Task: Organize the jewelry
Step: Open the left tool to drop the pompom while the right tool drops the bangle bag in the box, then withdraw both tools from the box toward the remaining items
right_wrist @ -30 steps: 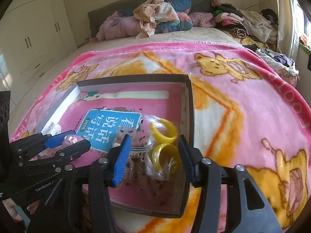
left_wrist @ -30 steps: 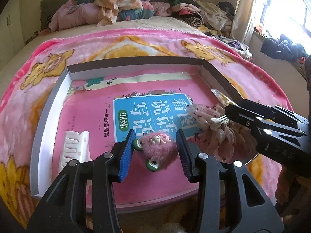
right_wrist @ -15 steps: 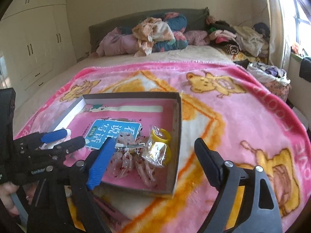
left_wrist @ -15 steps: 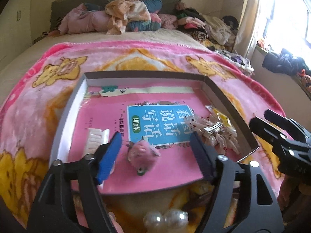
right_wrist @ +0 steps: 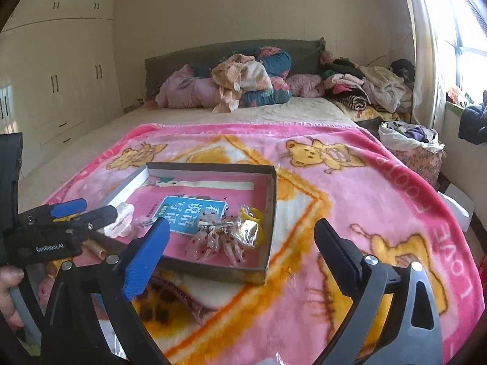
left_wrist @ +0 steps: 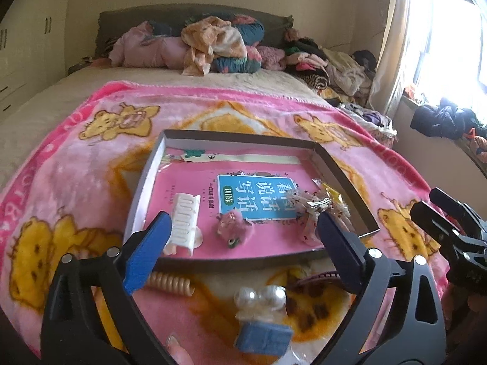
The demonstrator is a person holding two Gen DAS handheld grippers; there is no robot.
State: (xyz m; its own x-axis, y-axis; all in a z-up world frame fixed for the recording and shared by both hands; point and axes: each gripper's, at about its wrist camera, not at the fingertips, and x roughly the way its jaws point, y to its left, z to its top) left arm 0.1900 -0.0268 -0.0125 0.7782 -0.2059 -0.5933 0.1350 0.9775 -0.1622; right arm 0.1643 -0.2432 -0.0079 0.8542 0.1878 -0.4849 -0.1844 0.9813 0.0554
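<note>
A shallow grey box [left_wrist: 146,179] [right_wrist: 271,206] lined with a pink book lies on the pink blanket. In it are a white claw clip [left_wrist: 184,224], a pink fuzzy hair piece [left_wrist: 233,228], a clear bow clip [left_wrist: 313,206] [right_wrist: 213,240] and bagged yellow rings [right_wrist: 251,226]. In front of the box lie a gold spiral tie [left_wrist: 170,284], a pearl clip on a blue card [left_wrist: 261,313] and a dark headband [right_wrist: 179,295]. My left gripper [left_wrist: 243,255] is open and empty, above the front rim. My right gripper [right_wrist: 240,261] is open and empty, back from the box.
The pink cartoon blanket [right_wrist: 350,200] covers the bed's near half. Piled clothes and pillows [right_wrist: 243,82] lie at the headboard. A wardrobe [right_wrist: 61,85] stands on the left, a window [left_wrist: 450,30] and more clothes on the right.
Both grippers have opened and pulled back from the box. The left let go of the pink fuzzy piece, the right let go of the bagged yellow rings; both items now lie in the box.
</note>
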